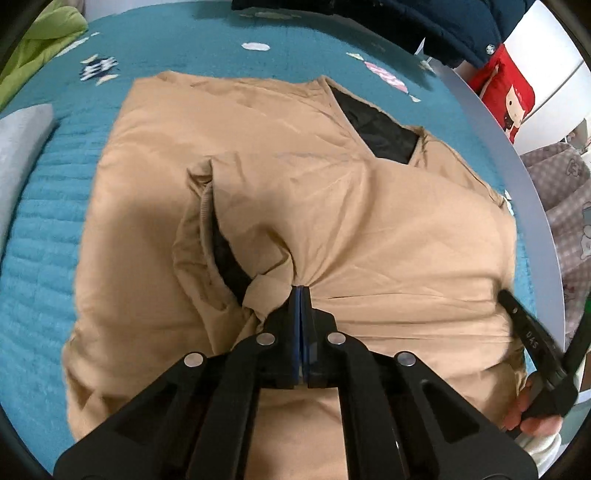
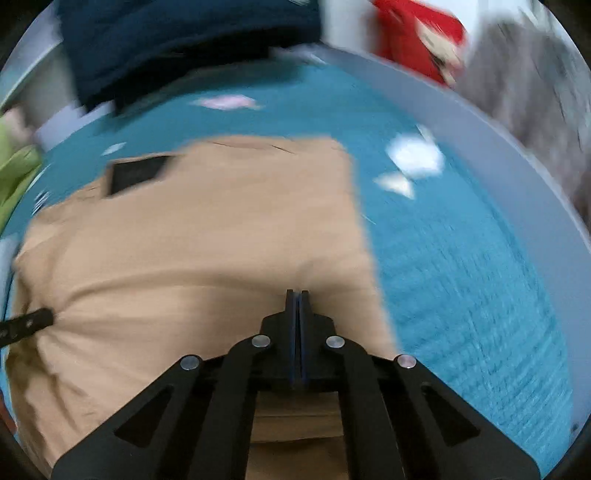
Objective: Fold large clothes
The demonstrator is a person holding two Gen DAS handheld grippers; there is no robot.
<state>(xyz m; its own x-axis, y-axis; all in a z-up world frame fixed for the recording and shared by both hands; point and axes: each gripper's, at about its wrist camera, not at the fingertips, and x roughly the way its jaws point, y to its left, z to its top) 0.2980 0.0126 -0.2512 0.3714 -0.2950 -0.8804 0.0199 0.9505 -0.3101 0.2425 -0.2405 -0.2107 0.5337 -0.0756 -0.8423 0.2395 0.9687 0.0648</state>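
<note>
We see a tan jacket spread on a bed with a teal quilted cover. It lies across the middle of the bed, its near part bunched toward us and its far part reaching toward the far edge, where a patch of black lining shows at an opening.

Our left tool has its jaws pressed together on a pinch of the jacket's cloth; folds radiate from the tips, and a cuff with dark lining sits just left of them. In the right wrist view its black finger comes in from the left edge and bites into the cloth.

Our right tool also has its jaws closed tight, with the tips against the tan cloth near the jacket's right edge. That view is blurred, so we cannot tell how much cloth sits between the pads, though the cloth puckers at the tips. In the left wrist view this tool comes in from the lower right, held by a hand, and its finger meets the cloth near the bed's right edge.

A grey pillow lies at the bed's left edge and green bedding at the far left corner. A dark blue garment rests along the far edge, and a red cushion stands beyond the right edge.
</note>
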